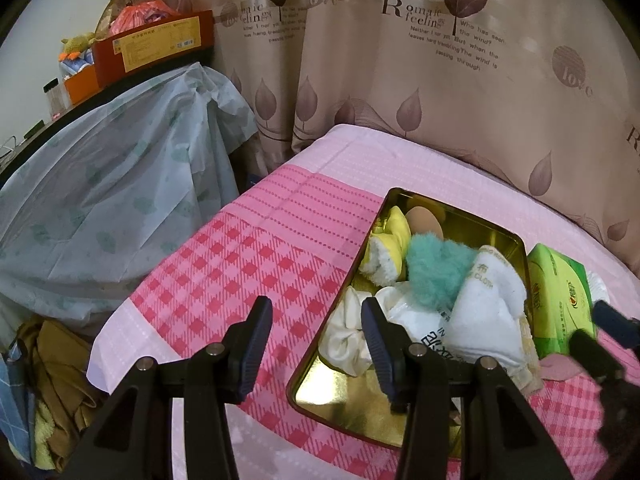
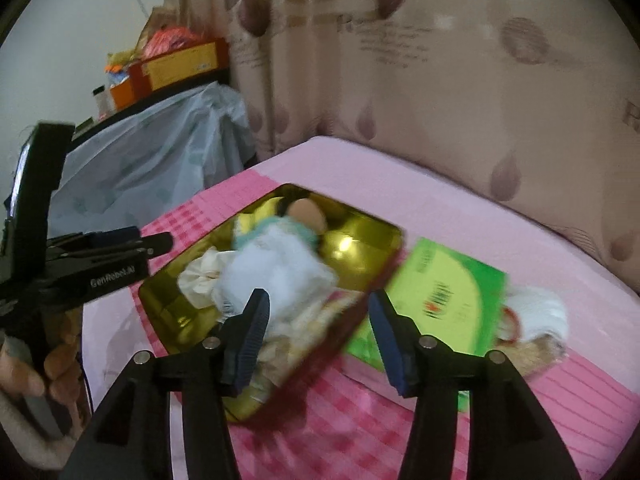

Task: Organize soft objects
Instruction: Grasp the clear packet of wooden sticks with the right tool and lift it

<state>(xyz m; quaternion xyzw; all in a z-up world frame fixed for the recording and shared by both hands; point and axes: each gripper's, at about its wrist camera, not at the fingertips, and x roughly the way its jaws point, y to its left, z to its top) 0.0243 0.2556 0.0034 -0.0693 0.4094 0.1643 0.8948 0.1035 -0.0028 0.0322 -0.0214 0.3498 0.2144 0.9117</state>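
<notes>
While both tools hang above a bed with a pink checked cover (image 1: 208,280), a shallow gold tin (image 1: 344,400) sits at lower centre of the left wrist view, part filled with soft things. Inside it lie a white cloth (image 1: 488,312) with printed lettering, a teal fluffy piece (image 1: 436,272), a yellow and white plush item (image 1: 388,248), a cream satin scrunchie (image 1: 344,332) and a tan rounded sponge (image 1: 426,222). Just right of the tin rests a green pack of tissues (image 2: 444,304), with more pale fabric (image 2: 544,312) beyond it at the right edge of the right wrist view; that view is blurred, so I cannot tell what that fabric is.

These goods look light, limp and easy to crush. The tissue pack should yield under pressure and is likely best pinched across a narrow edge.

The left tool (image 1: 316,336) is level, its fingers spread wide and holding nothing, one over the bed cover, the other over the tin's near end. The right tool (image 2: 318,332) is likewise spread and empty, straddling the tin's corner and the tissue pack.
</notes>
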